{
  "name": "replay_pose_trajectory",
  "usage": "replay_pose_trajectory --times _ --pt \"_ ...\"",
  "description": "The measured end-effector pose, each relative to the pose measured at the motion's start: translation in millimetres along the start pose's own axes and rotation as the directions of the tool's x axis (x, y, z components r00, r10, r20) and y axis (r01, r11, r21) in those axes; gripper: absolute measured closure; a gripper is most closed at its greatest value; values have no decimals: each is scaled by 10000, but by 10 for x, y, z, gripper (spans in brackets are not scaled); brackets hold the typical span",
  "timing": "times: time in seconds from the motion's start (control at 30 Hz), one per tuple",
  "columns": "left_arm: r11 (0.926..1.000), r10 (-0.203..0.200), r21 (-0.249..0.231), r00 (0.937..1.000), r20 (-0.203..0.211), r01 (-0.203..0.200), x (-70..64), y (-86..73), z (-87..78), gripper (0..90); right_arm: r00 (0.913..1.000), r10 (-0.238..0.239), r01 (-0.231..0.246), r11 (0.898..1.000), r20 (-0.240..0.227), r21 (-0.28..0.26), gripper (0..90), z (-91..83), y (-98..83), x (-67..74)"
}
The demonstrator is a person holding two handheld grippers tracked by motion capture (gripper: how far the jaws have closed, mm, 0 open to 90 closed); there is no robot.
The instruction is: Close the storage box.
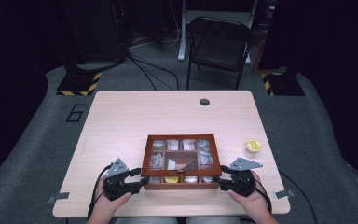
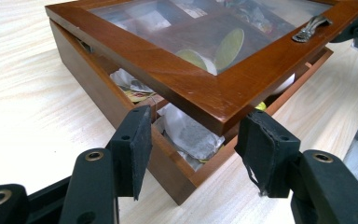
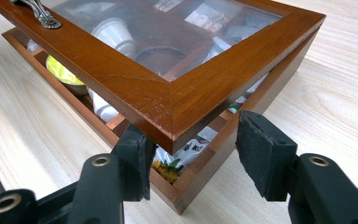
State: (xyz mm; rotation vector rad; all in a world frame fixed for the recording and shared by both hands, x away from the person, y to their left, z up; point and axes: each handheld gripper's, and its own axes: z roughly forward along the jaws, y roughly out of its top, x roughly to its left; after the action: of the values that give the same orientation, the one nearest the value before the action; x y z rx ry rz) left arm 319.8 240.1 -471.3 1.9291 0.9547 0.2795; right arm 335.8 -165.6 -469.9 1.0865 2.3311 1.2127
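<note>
Nearest the person, the left gripper point(image 1: 142, 182) and right gripper point(image 1: 220, 183) sit at the two front corners of the box point(image 1: 181, 185), one to each side, jaws pointing inward at each other along the box's front edge. The box stands near the front middle of the table point(image 1: 121, 116), its long axis running left to right, so each hand is equally close to its own corner.

In the left gripper view the fingers point(image 2: 137, 144) stand apart, straddling the front left corner of the lid point(image 2: 182, 79), which floats a little above the base; I cannot tell whether a pad touches the wood there. In the right gripper view the fingers point(image 3: 261, 154) are also apart around the front right corner, the left pad tucked just under the lid's rim, the right one clear of the side.

The lid is tilted (hinged at the far edge, lifted at the near one), leaving a wedge-shaped gap through which tea bags and a yellow capsule point(image 3: 63, 72) show in the front compartments. A metal handle point(image 3: 39, 14) sits midway along the lid's front rail, between the two grippers.

So the lid edge lies above and just inboard of both sets of fingers; the next move likely turns on it going level, both corners together.

Farther off, a yellow capsule point(image 1: 253, 145) lies alone to the box's right, and a chair point(image 1: 219, 44) stands beyond the table.
</note>
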Motion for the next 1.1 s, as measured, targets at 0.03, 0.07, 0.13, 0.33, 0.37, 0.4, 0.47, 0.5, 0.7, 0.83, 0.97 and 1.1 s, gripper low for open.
replay_pose_trajectory --times 0.03,0.07,0.13,0.33,0.37,0.4,0.47,0.5,0.7,0.83,0.97,1.1 --pt "10000 14 19 10000 13 -14 -7 2 0 450 10000 29 -29 10000 4 -3 470 0 -2 -1" --pt "10000 -16 -9 10000 12 16 -18 1 1 450 10000 47 -47 10000 2 4 469 1 -4 -1" --pt "10000 55 3 10000 47 -55 -34 8 1 452 10000 -31 32 10000 -38 66 469 7 -9 -5" --pt "9999 121 2 9999 4 -121 -70 11 20 451 10000 53 -52 9999 -62 140 466 15 -21 -11" --pt "9999 108 89 9999 89 -109 -66 8 20 451 9999 124 -122 9998 -93 180 459 16 -25 -10" --pt "9998 113 141 9999 118 -115 -64 3 24 451 10000 75 -73 9996 -50 257 453 17 -30 -20" --pt "9995 192 245 9998 102 -195 -64 -4 36 450 9998 165 -162 9993 -96 349 451 17 -49 -22" --pt "9993 208 304 9997 118 -211 -61 -7 40 450 9997 219 -217 9991 -71 370 451 12 -59 -16" --pt "9983 248 519 9997 65 -251 -75 -28 69 450 9997 238 -232 9985 -103 505 453 1 -86 -8" --pt "9980 214 589 9997 87 -219 -77 -43 82 448 9998 199 -192 9978 -100 630 453 19 -95 6" --pt "9981 108 601 9998 190 -119 -71 -53 78 448 9993 279 -263 9976 -241 645 450 23 -97 7" --pt "9979 127 627 9998 125 -135 -78 -56 85 447 9992 314 -296 9971 -239 703 451 20 -98 7"
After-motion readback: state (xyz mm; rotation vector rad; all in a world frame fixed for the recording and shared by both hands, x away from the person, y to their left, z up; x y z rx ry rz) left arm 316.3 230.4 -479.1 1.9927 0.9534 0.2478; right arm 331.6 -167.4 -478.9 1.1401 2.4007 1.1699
